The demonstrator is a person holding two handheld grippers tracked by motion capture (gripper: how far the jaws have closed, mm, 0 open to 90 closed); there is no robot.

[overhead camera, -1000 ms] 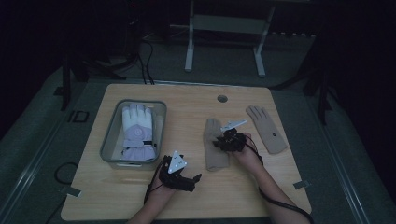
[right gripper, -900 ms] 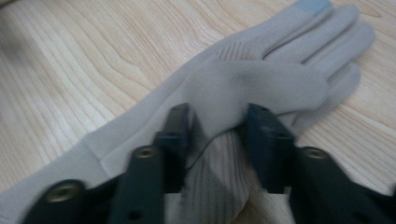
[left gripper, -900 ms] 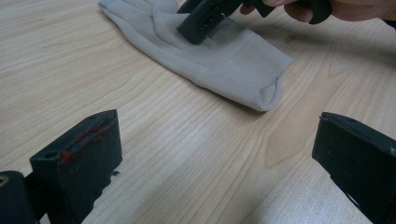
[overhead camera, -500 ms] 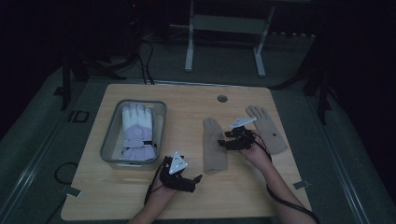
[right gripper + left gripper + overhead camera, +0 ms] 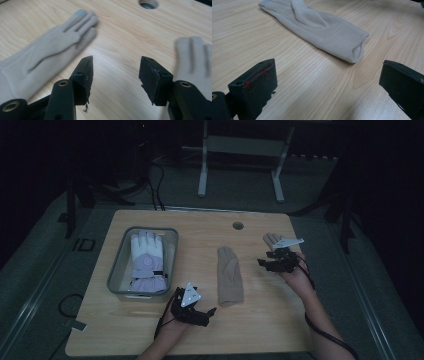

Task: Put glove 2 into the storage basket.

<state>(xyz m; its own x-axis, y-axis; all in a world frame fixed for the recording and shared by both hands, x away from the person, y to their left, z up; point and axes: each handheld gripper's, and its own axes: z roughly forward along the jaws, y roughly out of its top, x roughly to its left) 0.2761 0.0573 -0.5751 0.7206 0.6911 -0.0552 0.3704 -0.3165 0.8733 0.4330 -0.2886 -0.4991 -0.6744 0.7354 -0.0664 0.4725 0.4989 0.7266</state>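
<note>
Moved: since the earlier frames my right gripper (image 5: 276, 263) has left the beige glove (image 5: 229, 275) at mid-table and swung over toward the second beige glove (image 5: 270, 239) near the right edge; its jaws have just been opening and nothing sits between them.
Right gripper: I hold it above the table (image 5: 210, 227), jaws about half apart and empty; in the right gripper view bare wood shows in the gap between them.
Left gripper: my left gripper (image 5: 200, 312) stays parked at the near edge of the table, just right of the tray's near corner, jaws spread wide and holding nothing.
Beige glove, middle: lies flat on the wood, fingers pointing away from me, cuff toward me. In the left gripper view (image 5: 319, 27) its open cuff faces my left gripper, a little way off and not touching the jaws. In the right gripper view (image 5: 42, 50) it lies to the left of my jaws, clear of them.
Second beige glove: its fingers show just past my right gripper in the high view; in the right gripper view (image 5: 193, 56) it is blurred, right of the jaws; I cannot tell whether the jaw touches it.
Tray: a clear plastic tray (image 5: 116, 270) sits on the left side of the table, well apart from both beige gloves.
In the tray: a white and lilac winter glove (image 5: 146, 260), fingers pointing away from me.
Table hole: a round cable hole (image 5: 238, 226) near the far edge, beyond the middle glove.
</note>
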